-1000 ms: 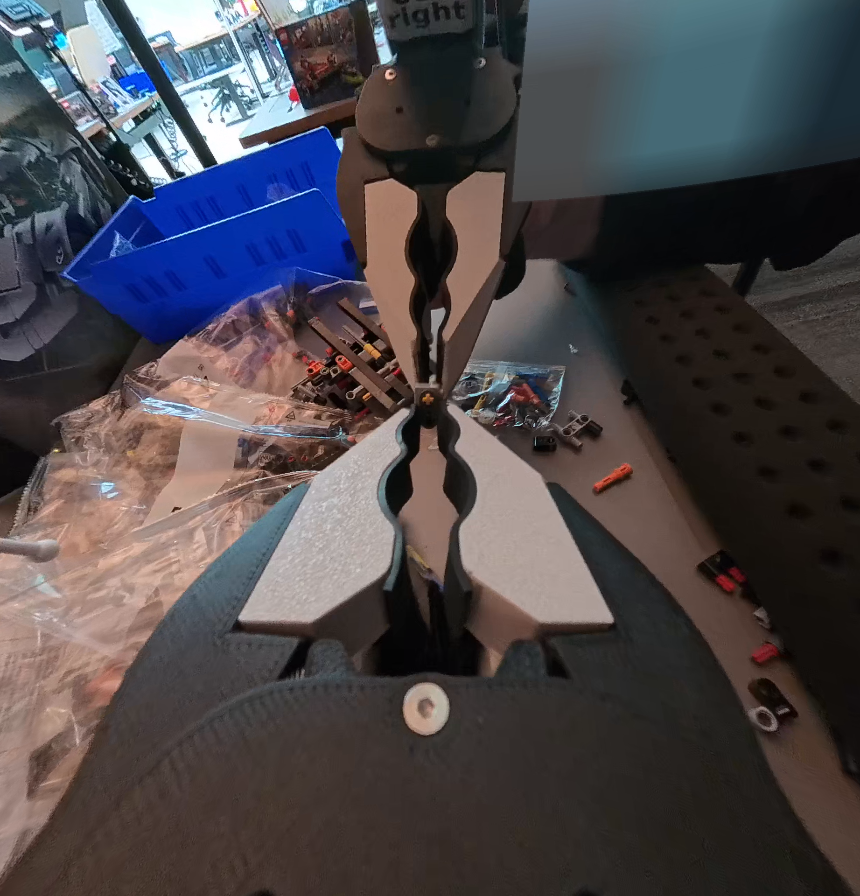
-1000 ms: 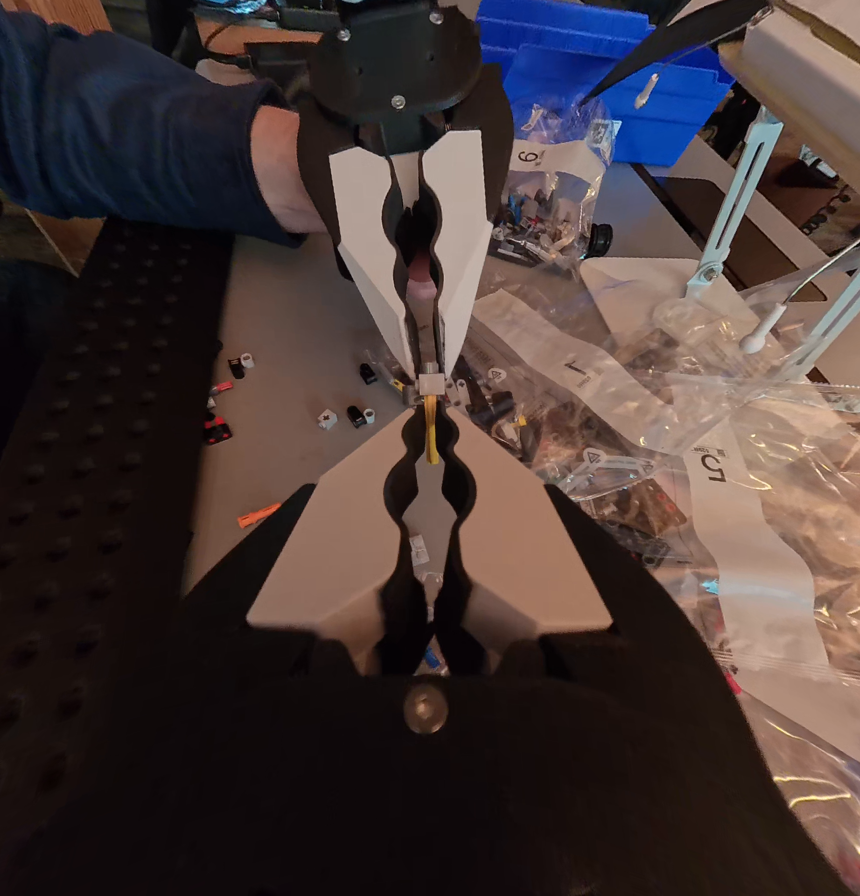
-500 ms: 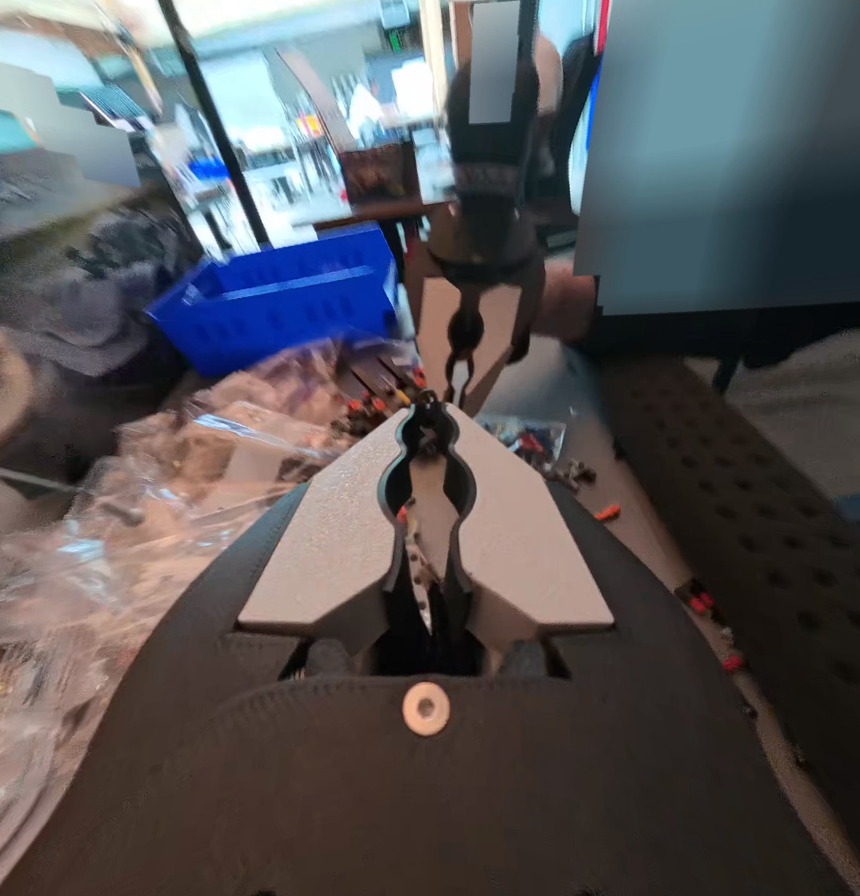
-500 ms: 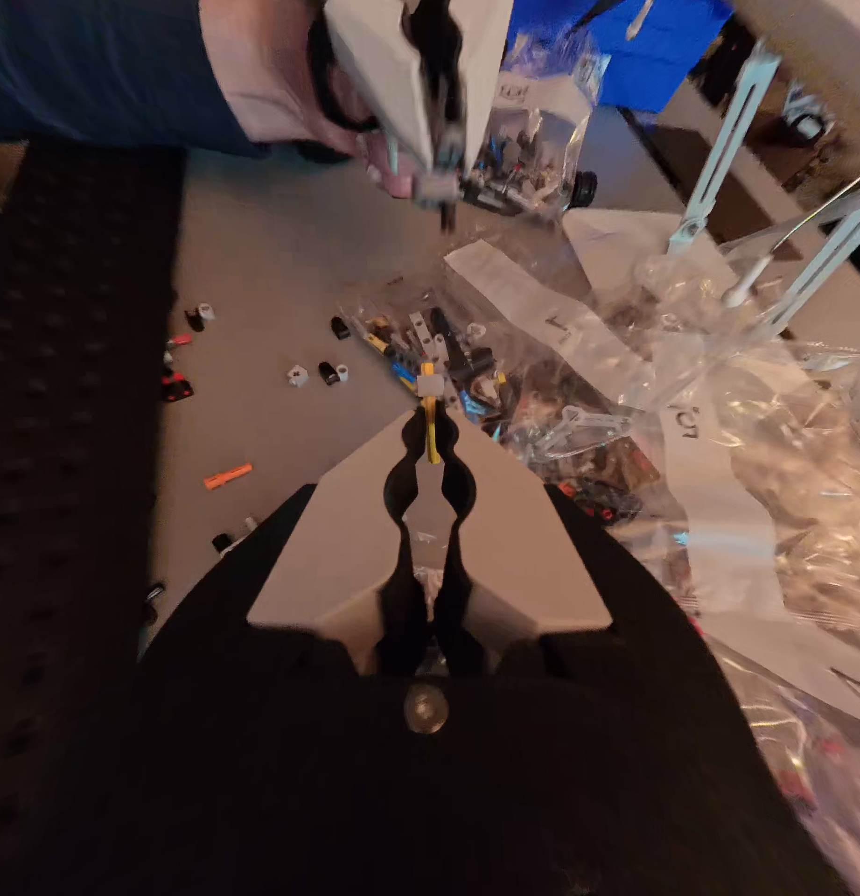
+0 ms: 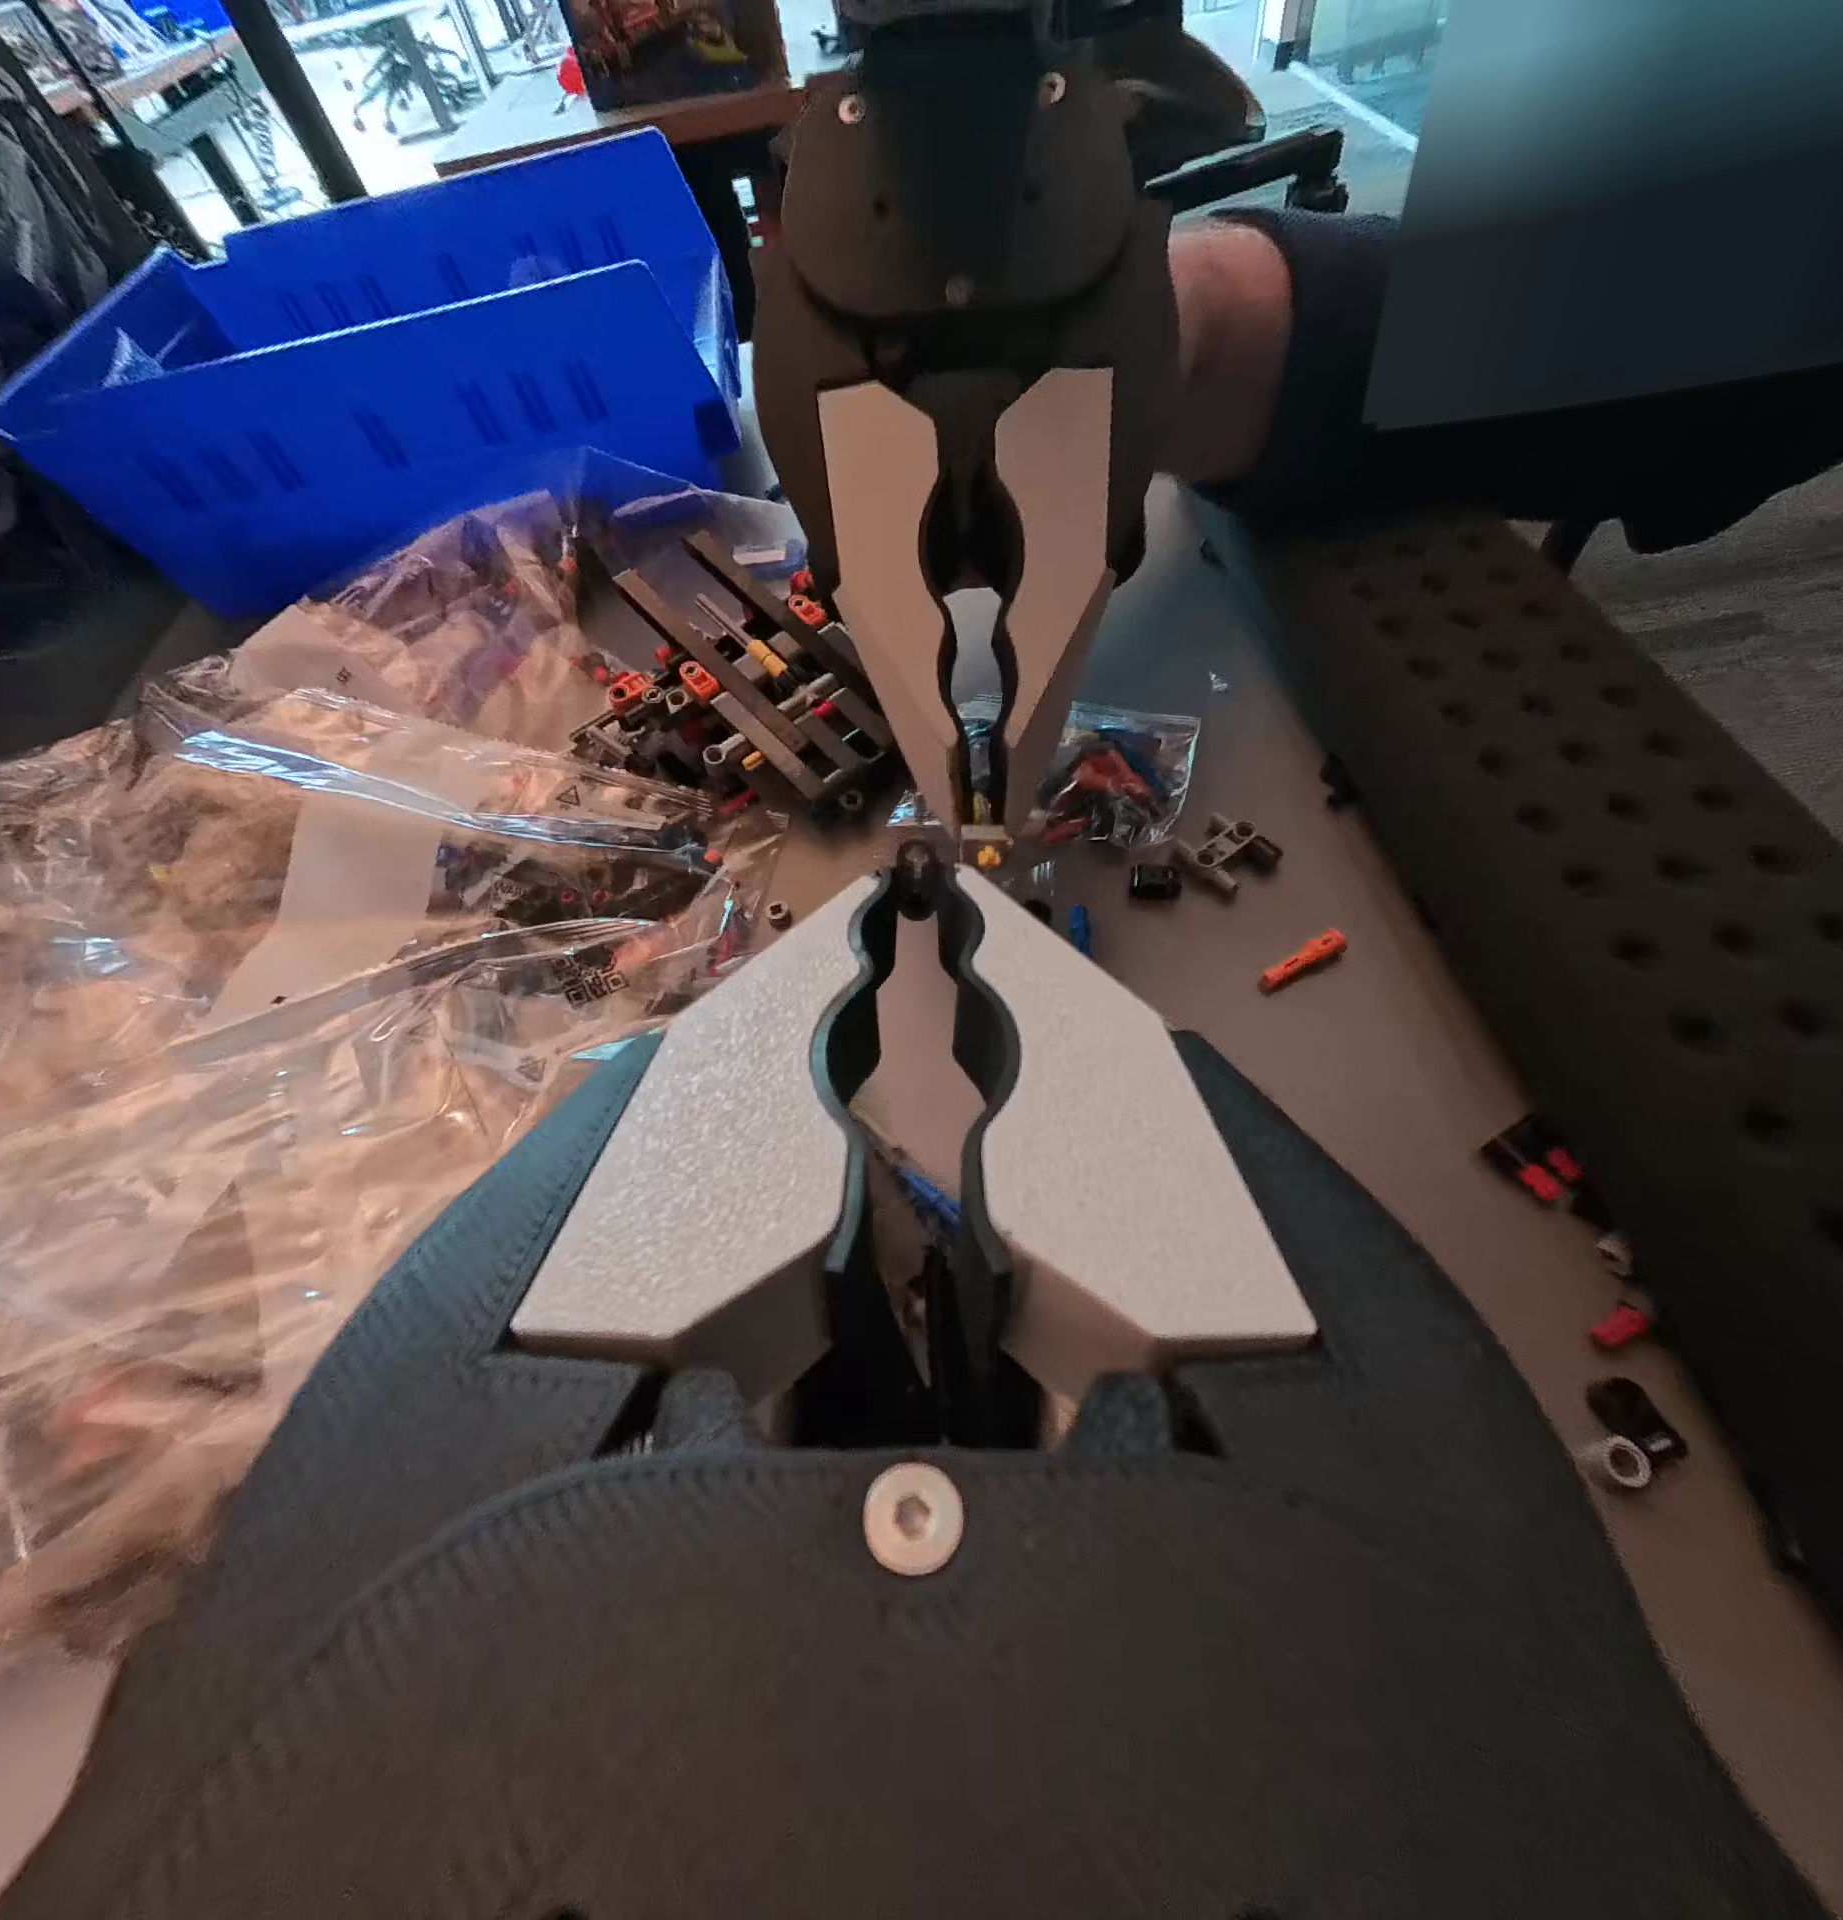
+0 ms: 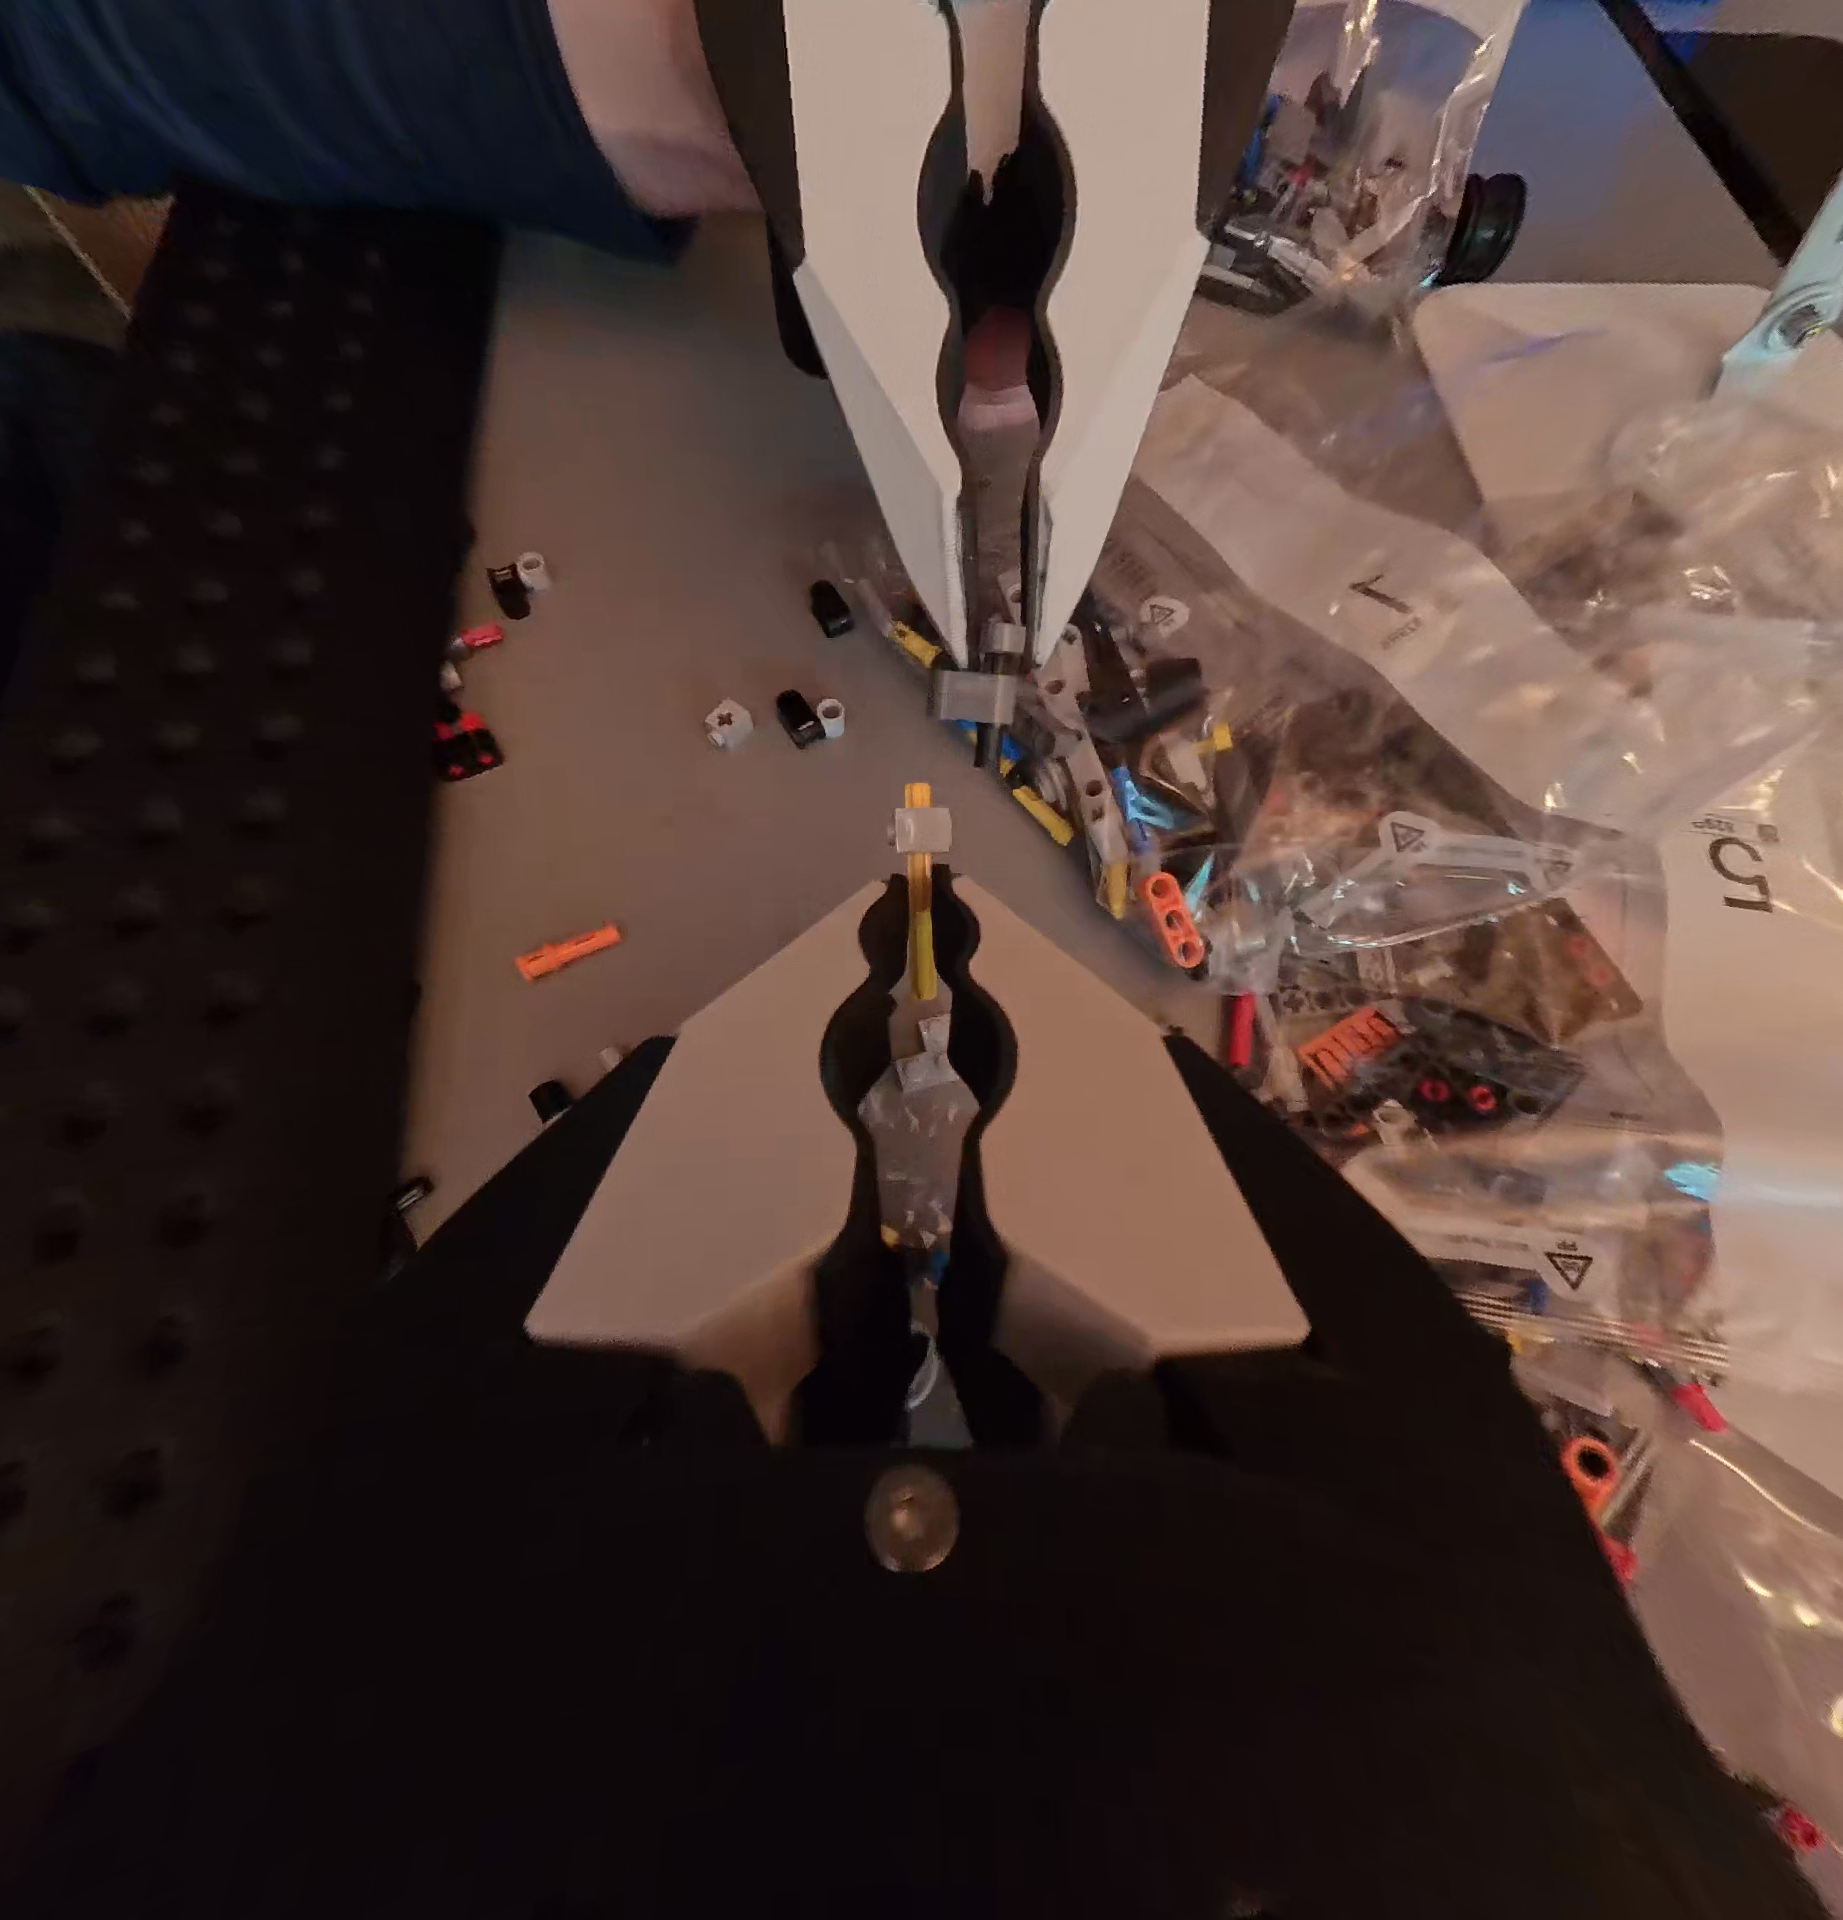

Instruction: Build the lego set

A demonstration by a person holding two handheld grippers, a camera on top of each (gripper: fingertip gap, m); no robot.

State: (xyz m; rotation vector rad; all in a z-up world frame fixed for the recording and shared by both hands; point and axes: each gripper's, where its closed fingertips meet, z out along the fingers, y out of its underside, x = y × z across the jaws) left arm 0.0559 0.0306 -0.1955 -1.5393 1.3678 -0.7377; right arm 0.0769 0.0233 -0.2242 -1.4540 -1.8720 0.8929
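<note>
My right gripper (image 6: pixel 919 883) is shut on a yellow axle (image 6: pixel 919 940) that carries a small grey connector (image 6: pixel 919 831) at its far end. My left gripper (image 5: pixel 917 875) is shut on a small dark pin piece (image 5: pixel 915 862). In the right wrist view the left gripper (image 6: pixel 1000 644) comes down from the top and holds a grey connector (image 6: pixel 967 694) with a black pin (image 6: pixel 990 743) sticking out. The two held pieces point at each other with a short gap between them, above the grey table (image 6: pixel 636 831). In the left wrist view the right gripper (image 5: pixel 984 826) shows with the yellow axle end (image 5: pixel 986 854).
Clear bags of parts (image 5: pixel 273 935) cover the left, with blue bins (image 5: pixel 377 395) behind. A partly built dark frame (image 5: pixel 751 696) lies by a small parts bag (image 5: pixel 1114 769). An orange pin (image 5: pixel 1301 958) and loose pieces lie near a black perforated mat (image 5: pixel 1623 883). Tip to tip, the grippers are about 4 cm apart.
One second ago the grippers were tip to tip. Half a second ago the left gripper had lifted away. Now it is back close, with a short gap between the held pieces.
</note>
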